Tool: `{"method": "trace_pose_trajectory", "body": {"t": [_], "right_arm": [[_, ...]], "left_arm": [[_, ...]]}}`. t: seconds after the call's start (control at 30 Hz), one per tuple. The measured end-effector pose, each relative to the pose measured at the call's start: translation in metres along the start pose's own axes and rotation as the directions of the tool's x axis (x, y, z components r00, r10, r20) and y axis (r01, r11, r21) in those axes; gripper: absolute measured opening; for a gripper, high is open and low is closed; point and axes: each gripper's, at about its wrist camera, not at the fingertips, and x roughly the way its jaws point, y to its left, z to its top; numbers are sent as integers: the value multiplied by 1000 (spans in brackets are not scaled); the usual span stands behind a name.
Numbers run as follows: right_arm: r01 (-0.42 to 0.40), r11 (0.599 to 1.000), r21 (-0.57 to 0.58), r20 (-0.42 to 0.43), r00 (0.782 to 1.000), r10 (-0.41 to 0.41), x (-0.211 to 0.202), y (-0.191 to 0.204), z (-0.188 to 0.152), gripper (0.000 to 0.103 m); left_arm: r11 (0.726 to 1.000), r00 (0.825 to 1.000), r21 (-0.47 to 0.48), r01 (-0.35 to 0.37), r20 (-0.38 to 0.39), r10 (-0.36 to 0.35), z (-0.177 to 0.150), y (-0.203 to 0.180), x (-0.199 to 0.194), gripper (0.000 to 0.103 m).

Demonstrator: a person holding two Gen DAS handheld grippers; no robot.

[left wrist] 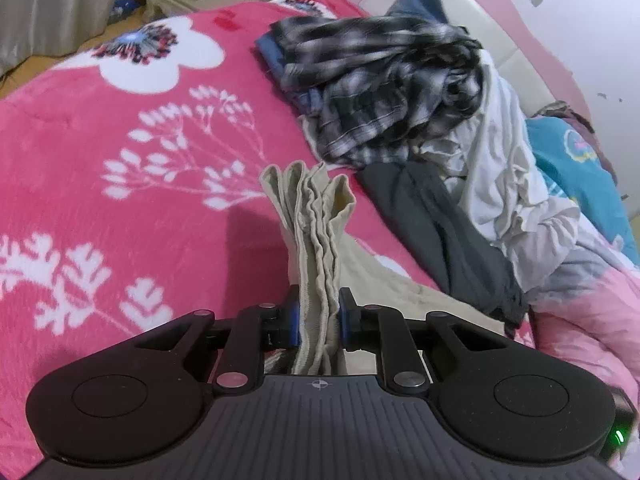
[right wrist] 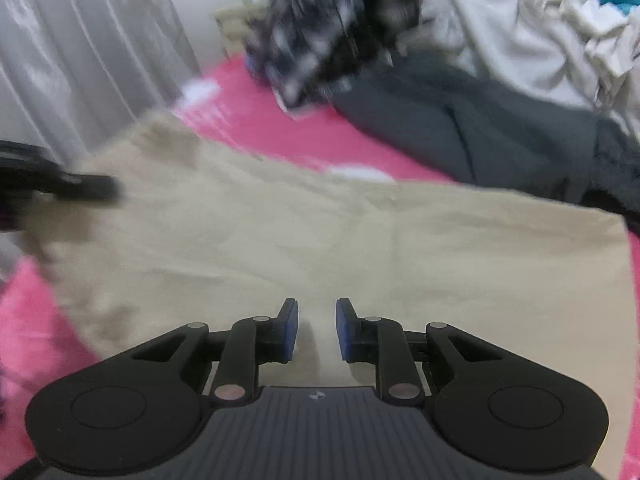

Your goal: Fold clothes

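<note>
Left hand-held gripper (left wrist: 319,322) pinches beige garment (left wrist: 316,216) edge.

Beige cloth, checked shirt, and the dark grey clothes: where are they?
beige cloth (left wrist: 316,236): left wrist view, bunched folds.
checked shirt (left wrist: 376,92): left wrist view, crumpled middle.
dark grey clothes (right wrist: 460,128): right wrist view, flat front.

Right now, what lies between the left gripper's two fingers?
A bunched, pleated edge of the beige garment fills the left gripper, clamped between its blue pads, as the left wrist view shows.
</note>
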Motion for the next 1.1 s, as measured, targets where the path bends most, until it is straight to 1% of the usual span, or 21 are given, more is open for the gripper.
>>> {"method": "trace_pose_trajectory", "body": {"t": [0.07,0.17,0.2,0.27,0.3,0.37,0.4,0.47,0.5,0.57,0.67,0.7,0.8,0.83,0.87,0.93,0.97,1.03,1.07,1.1], "right_arm": [[-11,999,-37,-22,1000,10,-5,8,-15,22],[0,995,-102,-86,996,-9,23,16,-45,22],[11,990,-141,-76,997,-22,23,19,-48,21],[-5,997,-78,-71,997,-1,6,15,-34,21],[-24,1000,-6,-40,999,24,-8,4,-30,21],[-66,989,135,26,998,63,-34,-19,-23,21],[-74,976,205,58,996,63,-47,-37,-25,21],[-90,937,336,120,991,52,-74,-71,-29,22],[-76,922,381,140,990,23,-87,-90,-33,24],[-54,890,453,167,986,-25,-109,-122,-40,24],[-55,820,570,185,981,-63,-132,-171,-58,24],[-58,797,602,186,980,-69,-134,-183,-63,24],[-71,727,683,187,979,-79,-136,-214,-78,24],[-80,707,703,188,979,-76,-135,-221,-82,24],[-104,683,723,196,979,-58,-129,-227,-86,24],[-175,613,771,221,975,0,-116,-239,-92,25],[-216,572,791,241,970,33,-109,-244,-94,26],[-293,485,824,283,954,96,-97,-254,-99,34],[-323,444,836,301,946,122,-91,-258,-101,42],[-326,432,841,300,945,131,-86,-260,-101,44]], "left_arm": [[1000,1000,25,6,9,-6,-1,-10,-4,16],[997,1000,73,20,17,-21,-4,-32,-8,14],[995,999,97,19,24,-22,-5,-41,-9,14],[990,999,136,31,38,-37,-7,-59,-12,14],[988,997,148,51,44,-58,-9,-68,-14,14],[976,994,198,89,44,-99,-15,-94,-14,14],[968,992,227,107,41,-119,-19,-108,-13,14],[949,986,277,151,24,-164,-29,-135,-7,14],[938,982,299,178,10,-189,-35,-149,-2,14],[922,973,313,226,-30,-229,-49,-174,14,14],[903,961,329,276,-71,-267,-70,-205,42,14],[900,956,323,292,-97,-275,-80,-214,55,14],[893,951,331,305,-159,-266,-108,-229,85,13],[889,950,342,303,-180,-255,-118,-232,94,11],[884,951,361,298,-188,-244,-125,-234,98,11],[871,954,399,288,-203,-223,-137,-236,105,10],[863,954,417,283,-210,-212,-143,-237,108,10],[852,950,434,293,-230,-209,-148,-238,106,14],[848,948,438,299,-239,-211,-147,-238,105,15],[843,945,442,306,-248,-213,-147,-238,104,22]]}}
